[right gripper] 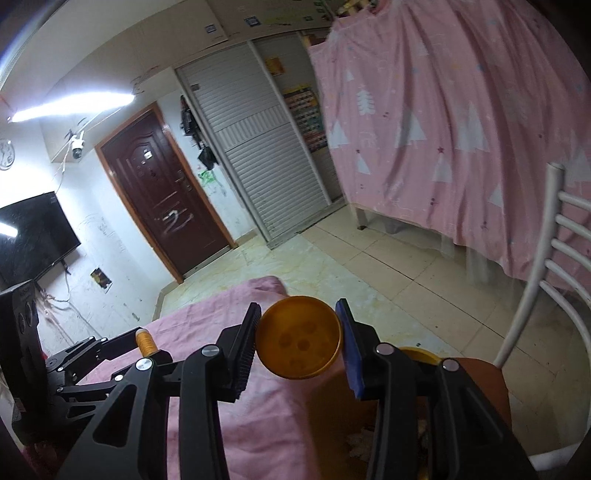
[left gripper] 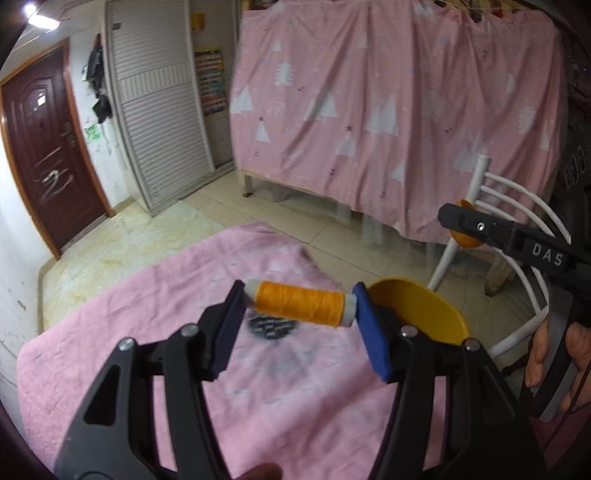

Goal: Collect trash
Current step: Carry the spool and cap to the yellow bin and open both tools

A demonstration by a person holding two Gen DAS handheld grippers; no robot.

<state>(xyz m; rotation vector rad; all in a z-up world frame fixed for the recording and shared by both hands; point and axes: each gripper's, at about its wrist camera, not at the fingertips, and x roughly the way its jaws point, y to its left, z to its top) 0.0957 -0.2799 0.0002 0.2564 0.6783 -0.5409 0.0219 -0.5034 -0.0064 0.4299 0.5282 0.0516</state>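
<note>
Left wrist view: left gripper (left gripper: 299, 308) pinching an orange thread spool (left gripper: 301, 303) endwise, long axis crosswise between the pads, just left of the yellow bin (left gripper: 436, 314); right gripper (right gripper: 299, 343) clamping an amber round lid (right gripper: 298, 338), nearer above that bin.

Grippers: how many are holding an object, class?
2. The left gripper clamps an orange thread spool; the right gripper clamps a round orange lid.

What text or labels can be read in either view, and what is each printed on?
"DAS": white letters on the right gripper's black body, left wrist view.
Yellow notice and colourful chart on the wall: print too blurred to read.
Stickers above the shutter door: too small.
</note>
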